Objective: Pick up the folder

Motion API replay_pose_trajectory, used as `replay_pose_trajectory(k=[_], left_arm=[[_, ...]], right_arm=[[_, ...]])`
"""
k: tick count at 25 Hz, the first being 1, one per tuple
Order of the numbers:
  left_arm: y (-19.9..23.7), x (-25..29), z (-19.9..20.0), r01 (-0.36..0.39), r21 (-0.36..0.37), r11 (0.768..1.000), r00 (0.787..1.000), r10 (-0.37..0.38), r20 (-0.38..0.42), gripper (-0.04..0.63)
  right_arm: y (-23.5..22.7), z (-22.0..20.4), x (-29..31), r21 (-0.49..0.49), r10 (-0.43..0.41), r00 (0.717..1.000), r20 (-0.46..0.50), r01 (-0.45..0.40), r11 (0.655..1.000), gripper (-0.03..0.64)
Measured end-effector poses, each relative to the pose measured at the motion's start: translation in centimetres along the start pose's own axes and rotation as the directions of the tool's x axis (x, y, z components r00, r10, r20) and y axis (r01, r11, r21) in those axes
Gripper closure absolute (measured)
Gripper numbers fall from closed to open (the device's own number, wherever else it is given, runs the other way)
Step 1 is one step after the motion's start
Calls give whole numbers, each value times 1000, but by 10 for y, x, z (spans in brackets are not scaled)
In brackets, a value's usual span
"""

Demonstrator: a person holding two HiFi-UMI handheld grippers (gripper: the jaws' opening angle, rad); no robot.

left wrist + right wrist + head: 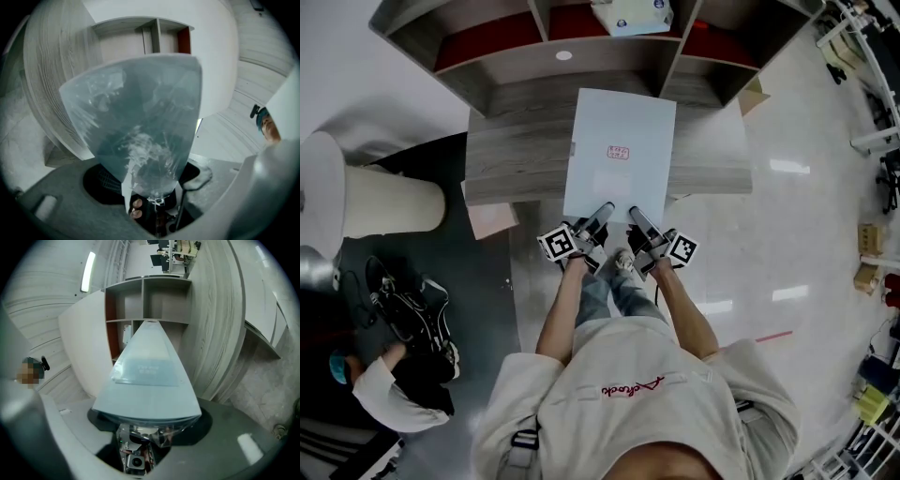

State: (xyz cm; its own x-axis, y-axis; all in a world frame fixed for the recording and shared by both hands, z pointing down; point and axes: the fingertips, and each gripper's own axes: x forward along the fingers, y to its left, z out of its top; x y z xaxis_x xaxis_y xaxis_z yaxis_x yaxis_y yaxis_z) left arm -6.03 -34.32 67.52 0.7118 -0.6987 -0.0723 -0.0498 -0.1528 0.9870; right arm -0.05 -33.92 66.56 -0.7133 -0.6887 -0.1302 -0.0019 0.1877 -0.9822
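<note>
A pale blue-white folder [619,155] with a small red stamp hangs over the front of a grey wooden desk [516,155], held by its near edge. My left gripper [602,214] is shut on the near-left corner and my right gripper [636,217] on the near-right corner. In the left gripper view the folder's [140,122] clear plastic underside fills the middle, pinched at the bottom in my left gripper [157,199]. The right gripper view looks along the folder's [150,385] top face with its label, its edge clamped in my right gripper [143,430].
Behind the desk stands an open shelf unit [487,47] with red-backed cubbies and a white box [633,14]. A white cylinder [384,202] and a black bundle of gear [412,314] lie left. A person [394,384] crouches at lower left. Racks line the right edge.
</note>
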Motion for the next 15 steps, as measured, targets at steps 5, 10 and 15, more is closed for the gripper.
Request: replay_pose_trajectory(k=[5,10,15], left_arm=[[-35,3,1,39,32,999,999,-39,9,279],[-67,6,5,80,93,992,996,-82,17,279],[-97,11,7,120,142,983,992,-125,27,279]], right_arm=[[33,5,0,-37,40,999,-7,-40,999,325],[62,10,4,-78,87,996,-26,-89,993,325],[89,17,6,-114,133,990,-40,-137,984,325]])
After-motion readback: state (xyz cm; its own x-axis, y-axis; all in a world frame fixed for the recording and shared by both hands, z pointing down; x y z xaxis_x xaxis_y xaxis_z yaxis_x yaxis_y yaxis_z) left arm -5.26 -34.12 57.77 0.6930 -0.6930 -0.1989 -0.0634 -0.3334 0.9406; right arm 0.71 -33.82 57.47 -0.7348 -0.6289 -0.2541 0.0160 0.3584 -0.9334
